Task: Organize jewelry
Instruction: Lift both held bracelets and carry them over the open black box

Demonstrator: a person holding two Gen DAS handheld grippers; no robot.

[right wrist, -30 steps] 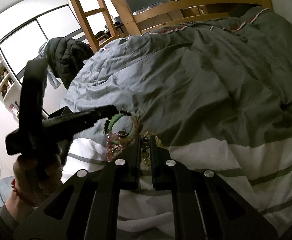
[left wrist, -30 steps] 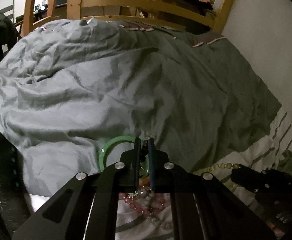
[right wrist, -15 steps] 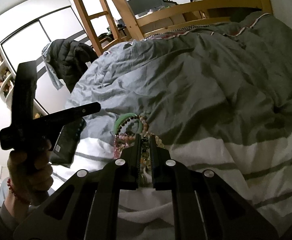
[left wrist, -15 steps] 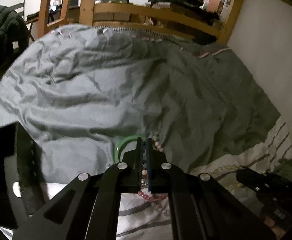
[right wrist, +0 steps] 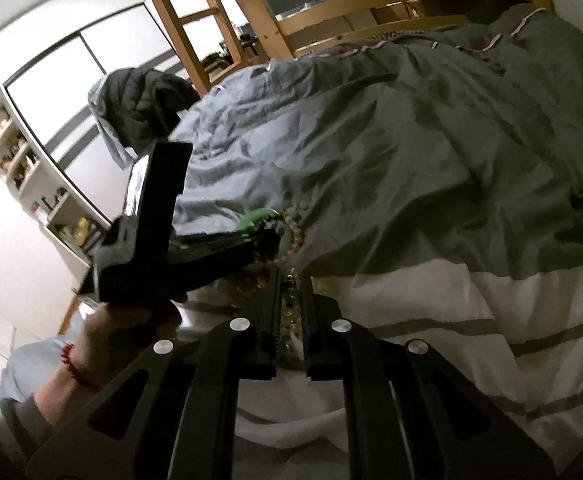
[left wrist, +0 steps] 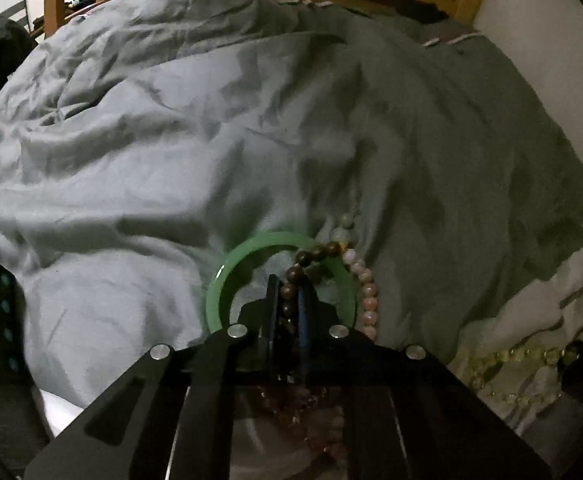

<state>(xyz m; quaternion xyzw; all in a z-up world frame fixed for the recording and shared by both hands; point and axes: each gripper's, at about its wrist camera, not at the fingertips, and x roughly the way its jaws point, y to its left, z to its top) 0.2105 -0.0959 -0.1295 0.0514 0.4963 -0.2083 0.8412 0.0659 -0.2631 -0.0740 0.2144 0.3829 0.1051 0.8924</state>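
Coming back down into the jewelry pile with the left gripper (left wrist: 287, 304), after pulling up and away from it half a second ago. Now pinching the dark bead bracelet (left wrist: 291, 280) between the two fingers, with the jaws closed to the width of one bead. Lying just beside it, the green bangle (left wrist: 227, 280) and the pink bead bracelet (left wrist: 367, 292), all touching or overlapping on the edge of the grey duvet (left wrist: 171, 160). Judging from this, starting to separate one bracelet from the tangle, with the sorting itself not yet done.

Keeping the right gripper (right wrist: 291, 284) where it was one second ago, low over the striped sheet (right wrist: 451, 312), with the jaws nearly together. Showing some yellowish beads in the narrow slot, but not making clear whether clamping them or only standing over them.

Showing in the left wrist view only: the separate beads, the colours, and the yellow bead strand (left wrist: 511, 360) running toward the right edge. Showing in the right wrist view only: the left gripper from the side, the hand (right wrist: 131, 320) holding it, and how low it is reaching into the pile.
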